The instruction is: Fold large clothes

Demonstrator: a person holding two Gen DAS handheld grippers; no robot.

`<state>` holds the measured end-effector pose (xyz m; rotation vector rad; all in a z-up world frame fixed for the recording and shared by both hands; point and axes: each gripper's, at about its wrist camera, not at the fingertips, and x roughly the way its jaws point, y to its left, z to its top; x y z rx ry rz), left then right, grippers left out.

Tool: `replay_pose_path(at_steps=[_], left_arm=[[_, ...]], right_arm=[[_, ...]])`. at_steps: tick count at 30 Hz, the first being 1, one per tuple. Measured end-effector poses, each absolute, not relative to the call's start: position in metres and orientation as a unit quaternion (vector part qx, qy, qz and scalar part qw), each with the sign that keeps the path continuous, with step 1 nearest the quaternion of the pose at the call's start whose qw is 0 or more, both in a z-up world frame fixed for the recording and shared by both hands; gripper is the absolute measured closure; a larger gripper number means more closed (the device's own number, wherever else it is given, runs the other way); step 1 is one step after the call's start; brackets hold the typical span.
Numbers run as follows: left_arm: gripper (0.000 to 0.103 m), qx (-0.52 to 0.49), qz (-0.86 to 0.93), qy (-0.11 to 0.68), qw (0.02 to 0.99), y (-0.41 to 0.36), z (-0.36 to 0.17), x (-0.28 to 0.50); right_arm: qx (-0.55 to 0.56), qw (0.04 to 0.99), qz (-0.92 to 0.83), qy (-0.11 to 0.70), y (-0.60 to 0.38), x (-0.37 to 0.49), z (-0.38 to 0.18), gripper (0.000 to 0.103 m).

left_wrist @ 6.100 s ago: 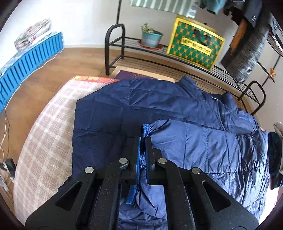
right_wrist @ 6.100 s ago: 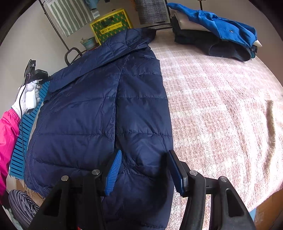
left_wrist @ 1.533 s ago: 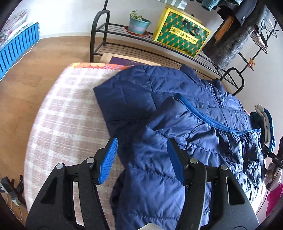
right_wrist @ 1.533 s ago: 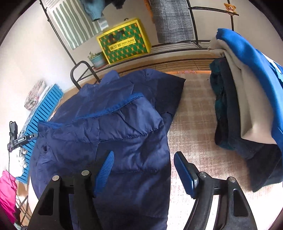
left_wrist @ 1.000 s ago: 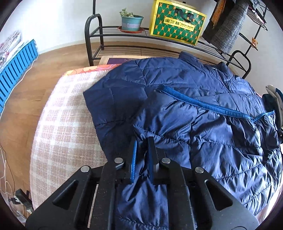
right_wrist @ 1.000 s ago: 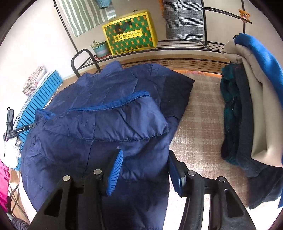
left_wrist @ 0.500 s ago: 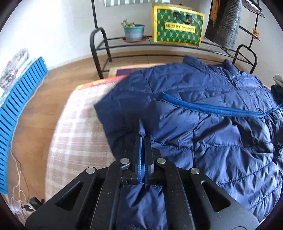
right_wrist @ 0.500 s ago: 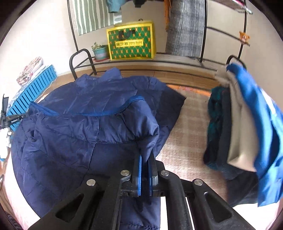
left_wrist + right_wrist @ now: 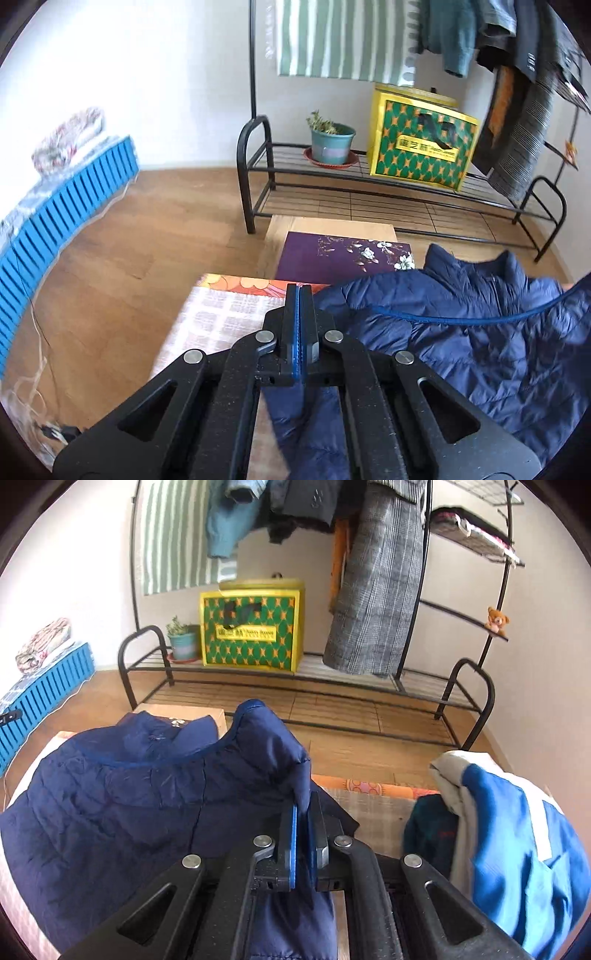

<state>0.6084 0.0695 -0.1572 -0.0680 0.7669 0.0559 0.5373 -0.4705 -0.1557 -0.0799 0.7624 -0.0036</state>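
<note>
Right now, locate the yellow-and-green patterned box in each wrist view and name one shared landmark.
Left wrist: yellow-and-green box upper right, on the black rack, right of the potted plant.
Right wrist: box upper centre, plant on its left.
Shared landmark: the black rack.

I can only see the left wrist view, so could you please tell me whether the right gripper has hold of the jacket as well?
Observer: Yes. The right gripper is shut on a fold of the navy jacket, which rises in a peak from its tips.
Operator: Thank you. Is anything lying close to that side?
Observer: A pile of clothes, with a blue garment on top, sits on the checked blanket just right of that gripper.
Operator: Does the jacket touch the pile?
Observer: Not that I can see; a strip of blanket shows between them.
</note>
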Motion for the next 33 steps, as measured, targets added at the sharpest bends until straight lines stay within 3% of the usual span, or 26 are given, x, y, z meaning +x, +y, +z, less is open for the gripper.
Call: replay_pose_path(at_steps=[3,4,5,7,11,12,14,16,26,33], left_arm=[[0.103,-0.105,-0.009,0.416,0.903,0.075,-0.184,0.625],[0.094,-0.117,-0.009,0.429,0.896,0.076,-0.194,0.628],[0.067,-0.126,-0.014,0.439,0.890,0.074,-0.205,0.631],[0.044,-0.129,-0.029,0.466,0.875,0.070,-0.229,0.635],[0.044,-0.096,-0.021,0.514,0.852,0.056,-0.262,0.643],[0.048,-0.085,-0.023,0.522,0.849,0.052,-0.269,0.644],[0.095,-0.058,-0.026,0.522,0.851,0.041,-0.276,0.642],[0.101,-0.038,-0.008,0.507,0.861,0.035,-0.273,0.640],[0.102,0.032,0.090,0.420,0.903,0.016,-0.228,0.674],[0.099,0.056,0.160,0.429,0.887,0.014,-0.257,0.691]], right_arm=[[-0.051,0.913,-0.023,0.404,-0.466,0.567,-0.182,0.101],[-0.055,0.909,-0.021,0.413,-0.463,0.572,-0.189,0.101],[-0.055,0.907,-0.019,0.417,-0.461,0.574,-0.197,0.101],[-0.054,0.902,-0.011,0.429,-0.459,0.578,-0.210,0.101],[-0.056,0.894,-0.012,0.445,-0.461,0.582,-0.231,0.101],[-0.050,0.894,-0.010,0.445,-0.462,0.582,-0.235,0.101],[-0.044,0.893,-0.008,0.448,-0.464,0.582,-0.241,0.101],[-0.046,0.892,-0.008,0.449,-0.463,0.582,-0.246,0.101],[-0.041,0.913,-0.046,0.404,-0.469,0.615,-0.215,0.102],[-0.114,0.887,-0.087,0.439,-0.448,0.646,-0.262,0.102]])
